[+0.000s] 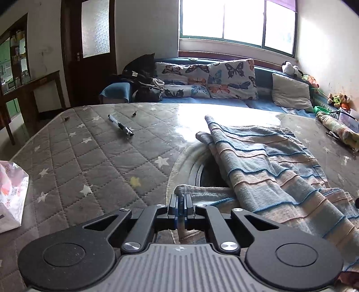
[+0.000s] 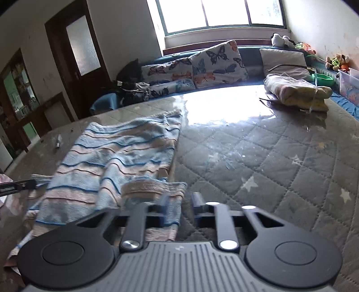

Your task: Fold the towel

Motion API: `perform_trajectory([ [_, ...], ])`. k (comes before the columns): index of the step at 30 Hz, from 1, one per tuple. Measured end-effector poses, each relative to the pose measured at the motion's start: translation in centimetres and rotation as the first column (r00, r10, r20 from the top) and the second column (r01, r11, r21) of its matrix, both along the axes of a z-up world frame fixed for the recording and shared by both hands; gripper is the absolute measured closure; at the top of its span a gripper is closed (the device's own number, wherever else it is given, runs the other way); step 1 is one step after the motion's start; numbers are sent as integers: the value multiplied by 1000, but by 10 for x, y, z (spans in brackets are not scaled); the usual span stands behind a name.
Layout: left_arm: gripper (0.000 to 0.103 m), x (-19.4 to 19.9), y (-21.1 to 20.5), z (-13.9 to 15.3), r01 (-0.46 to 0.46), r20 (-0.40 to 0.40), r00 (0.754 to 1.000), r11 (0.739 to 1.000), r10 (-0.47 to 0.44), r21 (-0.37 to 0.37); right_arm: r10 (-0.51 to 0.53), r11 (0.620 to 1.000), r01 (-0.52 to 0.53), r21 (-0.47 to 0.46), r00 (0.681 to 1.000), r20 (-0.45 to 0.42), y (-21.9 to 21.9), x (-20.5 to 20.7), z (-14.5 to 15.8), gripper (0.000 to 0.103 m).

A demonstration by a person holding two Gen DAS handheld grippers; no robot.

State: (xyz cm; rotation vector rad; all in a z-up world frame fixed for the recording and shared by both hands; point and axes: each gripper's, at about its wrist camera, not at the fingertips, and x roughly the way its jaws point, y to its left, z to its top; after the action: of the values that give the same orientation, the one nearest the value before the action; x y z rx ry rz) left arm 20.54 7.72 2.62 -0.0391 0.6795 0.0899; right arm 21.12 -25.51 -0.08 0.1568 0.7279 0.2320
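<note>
A grey quilted surface [image 1: 89,157] printed with pale stars, under a glossy clear sheet, fills both views, with a blue sofa [image 1: 258,104] carrying butterfly cushions [image 1: 231,78] below a bright window [image 1: 235,20] at twelve o'clock and a dark wooden door [image 1: 89,51] at ten o'clock.

The striped blue-and-beige towel [image 1: 269,170] lies rumpled across the surface, partly doubled over, draping a dark round opening [image 1: 208,177] in the cover. In the left wrist view it spreads from the centre toward four o'clock. The left hand-held gripper [image 1: 181,202] has its jaws pinched together on a near corner of the towel. In the right wrist view the right hand-held gripper [image 2: 179,203] has its jaws parted, with the towel's near right edge lying between them; the picture is blurred there, and no grip shows.

A pen [image 1: 120,128] lies at eleven o'clock in the left wrist view, well apart from the towel, and a white plastic bag [image 1: 11,197] sits at nine o'clock. A rolled pale bundle [image 2: 296,92] rests at one o'clock in the right wrist view, near stuffed toys [image 2: 336,61].
</note>
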Motion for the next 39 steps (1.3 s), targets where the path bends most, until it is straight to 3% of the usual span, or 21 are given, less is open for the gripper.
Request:
perform_trajectory([
  [5, 98, 3, 1, -4, -6, -10, 1000, 1000, 6, -4, -2, 999, 3, 41, 1000, -27, 2, 10, -11, 68],
  [7, 98, 3, 2, -5, -10, -11, 1000, 1000, 10, -5, 8, 999, -7, 38, 1000, -24, 6, 11, -12, 80],
  [8, 98, 3, 2, -5, -13, -10, 1000, 1000, 13, -5, 12, 999, -12, 36, 1000, -23, 8, 10, -12, 95],
  [9, 98, 3, 3, -5, -16, -10, 1000, 1000, 16, -6, 17, 999, -16, 37, 1000, -22, 9, 9, -11, 100],
  [23, 98, -39, 14, 18, -135, 59, 989, 991, 134, 6, -126, 989, 137, -60, 979, 158, -27, -46, 25, 102],
  [32, 98, -92, 42, 30, -271, 86, 959, 963, 270, -1, -235, 969, 242, -47, 965, 120, -61, -81, 6, 102],
  [39, 98, -139, 76, 29, -411, 81, 909, 912, 410, 0, -270, 959, 277, -63, 958, 99, -66, -103, -5, 102],
])
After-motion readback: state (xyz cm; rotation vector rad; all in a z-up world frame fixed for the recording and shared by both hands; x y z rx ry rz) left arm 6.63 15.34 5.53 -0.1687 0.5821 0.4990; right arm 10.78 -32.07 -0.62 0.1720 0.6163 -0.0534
